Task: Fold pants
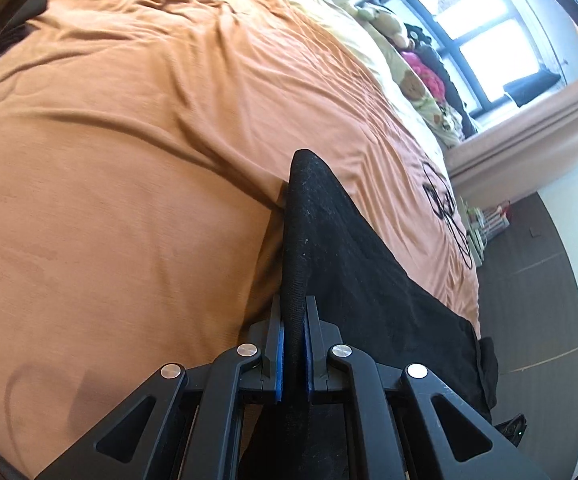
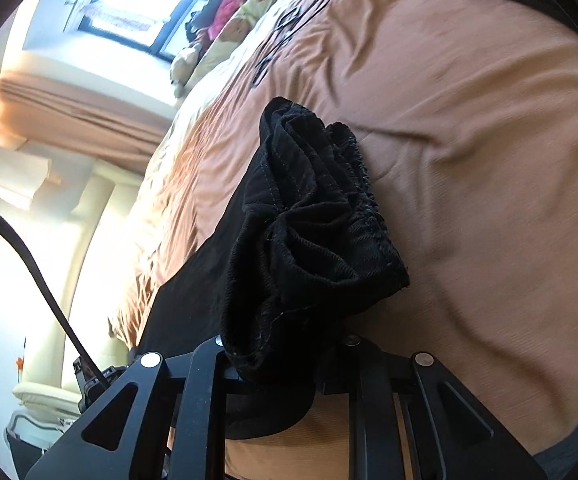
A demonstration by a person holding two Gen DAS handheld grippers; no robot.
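Observation:
Black pants [image 1: 353, 256] lie over an orange bedspread [image 1: 129, 160]. My left gripper [image 1: 295, 344] is shut on a thin folded edge of the pants, its blue pads [image 1: 279, 360] pressed on the cloth, which stretches away to a raised point. In the right wrist view the bunched elastic waistband of the pants [image 2: 313, 220] is heaped over my right gripper [image 2: 289, 360]. The cloth hides the fingers, and the gripper holds this end a little above the bedspread [image 2: 469, 160].
Stuffed toys and pillows [image 1: 409, 68] lie at the head of the bed under a bright window [image 1: 481, 24]. Dark floor [image 1: 529, 300] runs along the bed's side. A pale armchair [image 2: 49, 392] and a black cable [image 2: 37, 272] show in the right wrist view.

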